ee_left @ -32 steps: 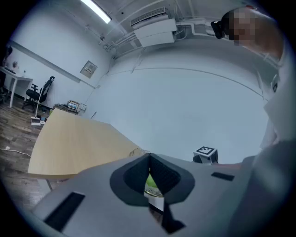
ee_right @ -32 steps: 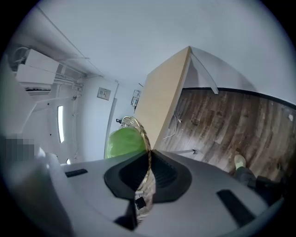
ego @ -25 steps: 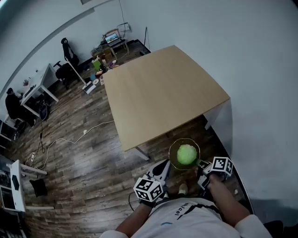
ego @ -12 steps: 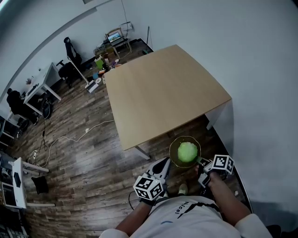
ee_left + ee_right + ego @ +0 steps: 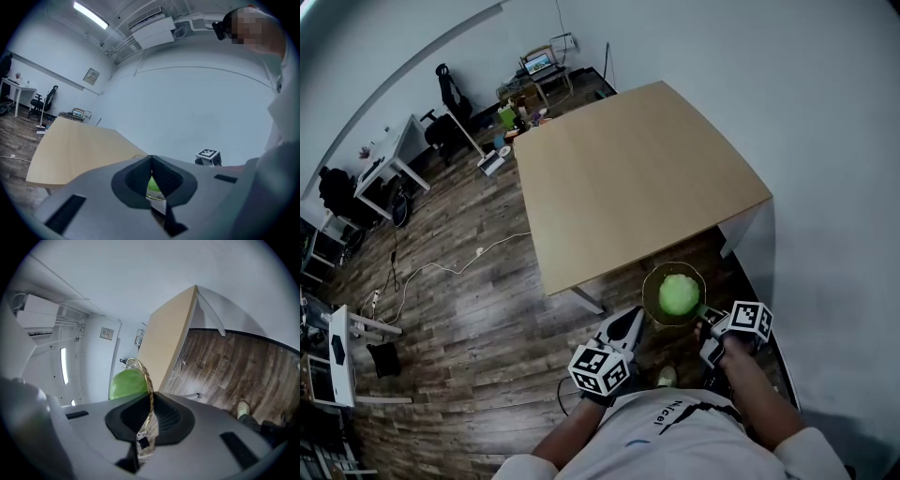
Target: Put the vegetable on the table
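Note:
A round green vegetable lies on a clear glass plate held in the air just off the near edge of the light wooden table. My right gripper is shut on the plate's rim, and the vegetable bulges to the left of that rim. My left gripper hangs shut and empty to the left of the plate, tips pointing at it. In the left gripper view a sliver of the vegetable shows behind the closed left gripper. The tabletop is bare.
A white wall runs close along the table's right side. Wood floor lies to the left, with a white cable across it. Desks and office chairs stand at the far left. My shoe is below the plate.
The plate with the vegetable has drifted slightly up and closer to the table's near edge. Both grippers keep the same hold and spacing.

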